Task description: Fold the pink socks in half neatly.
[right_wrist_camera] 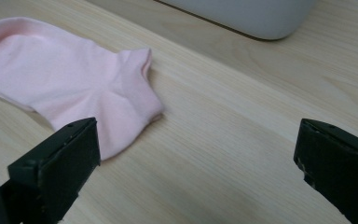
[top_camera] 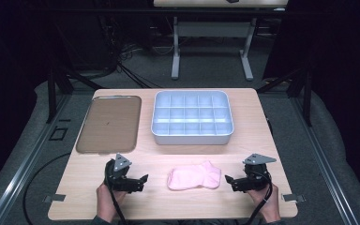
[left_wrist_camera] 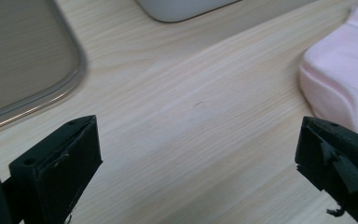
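Pink sock (top_camera: 193,177) flat on pale wood worktop (top_camera: 178,206), lower centre of frame, between both tongs. Left tongs (top_camera: 143,178) wide open, empty, just left of toe end. Right tongs (top_camera: 228,179) wide open, empty, just right of cuff. Divided grey tray (top_camera: 192,138) above, upper centre; brown tray (top_camera: 108,123) upper left. Judgement: approach low, one jaw under fabric edge, pinch cuff cleanly, avoid bunching
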